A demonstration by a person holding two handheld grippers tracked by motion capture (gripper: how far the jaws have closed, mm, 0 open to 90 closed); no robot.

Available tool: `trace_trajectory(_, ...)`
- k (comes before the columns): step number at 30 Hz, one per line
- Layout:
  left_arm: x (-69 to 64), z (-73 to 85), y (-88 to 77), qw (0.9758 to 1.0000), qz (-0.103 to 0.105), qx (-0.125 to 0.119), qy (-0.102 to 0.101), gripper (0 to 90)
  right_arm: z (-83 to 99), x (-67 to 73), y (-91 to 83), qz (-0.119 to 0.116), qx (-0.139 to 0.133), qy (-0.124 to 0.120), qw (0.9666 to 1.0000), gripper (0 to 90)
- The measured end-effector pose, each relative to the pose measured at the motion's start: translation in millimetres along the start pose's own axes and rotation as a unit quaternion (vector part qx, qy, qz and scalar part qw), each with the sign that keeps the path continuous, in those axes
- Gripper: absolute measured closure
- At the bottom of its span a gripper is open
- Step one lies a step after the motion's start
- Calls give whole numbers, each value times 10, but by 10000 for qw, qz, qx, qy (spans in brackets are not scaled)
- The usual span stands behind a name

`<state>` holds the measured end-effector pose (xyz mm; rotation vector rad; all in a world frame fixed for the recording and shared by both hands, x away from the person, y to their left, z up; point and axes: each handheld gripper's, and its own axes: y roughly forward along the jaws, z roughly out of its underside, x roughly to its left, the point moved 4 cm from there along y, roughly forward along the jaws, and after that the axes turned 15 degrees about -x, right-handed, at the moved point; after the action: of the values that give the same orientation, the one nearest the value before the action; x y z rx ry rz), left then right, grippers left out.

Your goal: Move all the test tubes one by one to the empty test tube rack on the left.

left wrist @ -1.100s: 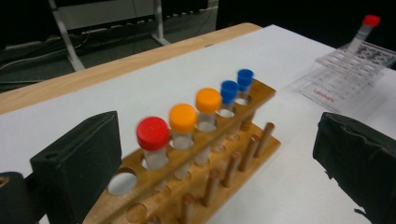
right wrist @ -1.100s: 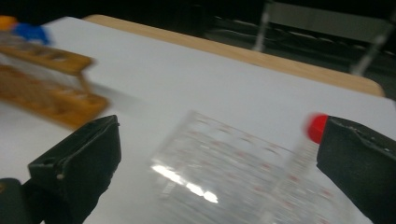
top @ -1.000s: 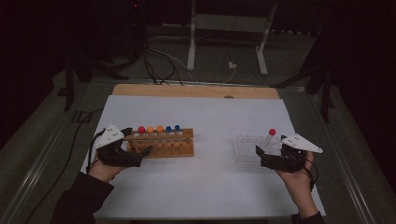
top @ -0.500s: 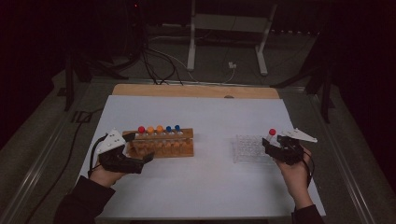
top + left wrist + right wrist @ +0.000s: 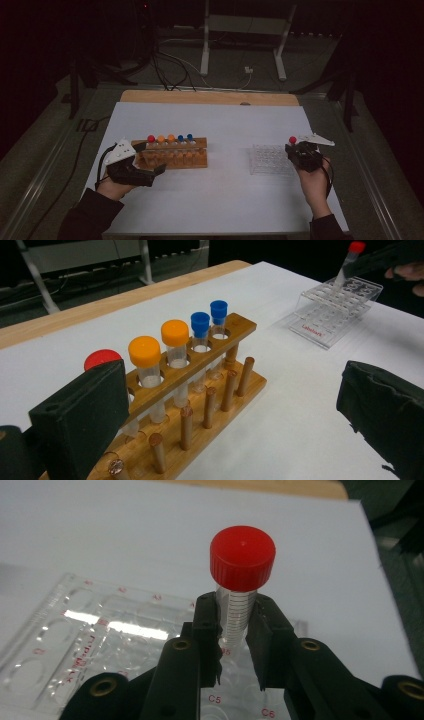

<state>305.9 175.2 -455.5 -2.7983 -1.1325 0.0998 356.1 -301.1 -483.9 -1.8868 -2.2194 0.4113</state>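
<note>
Red-capped tube (image 5: 239, 600) stands clamped, seemingly upright, in right gripper (image 5: 235, 630).

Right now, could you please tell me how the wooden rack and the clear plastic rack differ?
The wooden rack is brown and opaque, built from dowels; the clear plastic rack is see-through with red lettering. The wooden rack carries five capped tubes in a row; the clear plastic rack has one red-capped tube, gripped by the right claw. The wooden rack stands beside the open left claw. Both sit on the white sheet.
</note>
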Motion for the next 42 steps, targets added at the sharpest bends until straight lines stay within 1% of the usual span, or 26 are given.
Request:
trace_trajectory(1,1,-5,-1,10000,-15,-8,15,12,-23,2,-22,-11,-50,5,10000,749)
trace_trajectory(5,-12,-36,2,10000,32,-9,-15,12,-158,14,-156,-8,-327,-139,9994,750)
trace_trajectory(7,-27,-45,5,10000,25,-12,-5,12,-227,46,-231,-11,-459,-214,9987,750)
trace_trajectory(9,-53,-51,12,10000,76,-5,9,12,-290,91,-301,-57,-583,-284,9979,750)
trace_trajectory(10,-65,-54,16,9999,83,-2,58,13,-318,121,-331,-103,-649,-296,9974,750)
trace_trajectory(11,-81,-56,22,9999,86,5,149,13,-342,163,-361,-214,-684,-298,9970,750)
trace_trajectory(12,-97,-60,28,9998,98,36,190,13,-361,208,-384,-267,-730,-355,9963,750)
trace_trajectory(14,-133,-80,39,9997,186,-6,152,13,-384,327,-420,-489,-770,-383,9951,750)
trace_trajectory(16,-170,-100,52,9994,298,6,162,13,-389,438,-444,-668,-782,-432,9938,750)
trace_trajectory(18,-202,-120,71,9992,383,-17,114,13,-394,591,-476,-919,-793,-514,9913,750)
trace_trajectory(20,-223,-133,96,9991,411,-3,113,13,-399,725,-504,-1157,-807,-552,9885,750)
trace_trajectory(21,-236,-139,117,9989,464,21,72,13,-399,775,-514,-1223,-810,-587,9874,750)
trace_trajectory(22,-244,-143,134,9990,447,45,78,13,-397,852,-529,-1350,-805,-631,9856,750)
trace_trajectory(23,-255,-146,151,9989,464,64,63,13,-395,907,-539,-1475,-811,-613,9838,750)
trace_trajectory(24,-271,-148,166,9984,551,94,41,13,-389,961,-549,-1581,-806,-622,9822,750)
trace_trajectory(25,-286,-150,184,9985,537,114,64,13,-381,1015,-556,-1675,-809,-674,9802,750)
trace_trajectory(26,-306,-152,200,9983,575,107,67,13,-370,1068,-563,-1779,-802,-671,9785,750)
trace_trajectory(27,-326,-156,214,9977,671,120,51,13,-355,1118,-567,-1878,-787,-705,9765,750)
trace_trajectory(28,-343,-159,228,9977,671,109,57,13,-337,1169,-571,-1985,-773,-730,9743,750)
trace_trajectory(30,-391,-171,259,9967,796,121,77,13,-294,1265,-569,-2200,-715,-713,9702,751)
trace_trajectory(31,-423,-180,283,9967,796,108,117,13,-277,1298,-567,-2276,-679,-717,9687,751)
trace_trajectory(32,-448,-188,299,9960,875,125,131,13,-251,1352,-566,-2377,-646,-722,9665,751)
trace_trajectory(34,-495,-205,338,9957,904,124,161,17,-222,1421,-565,-2465,-613,-800,9639,750)
trace_trajectory(36,-569,-230,397,9944,1042,121,123,18,-191,1496,-572,-2586,-579,-823,9607,750)
trace_trajectory(40,-707,-294,503,9918,1262,70,172,46,-126,1643,-588,-2782,-502,-946,9545,751)
trace_trajectory(42,-764,-320,552,9905,1360,56,192,69,-101,1691,-592,-2857,-469,-954,9524,751)
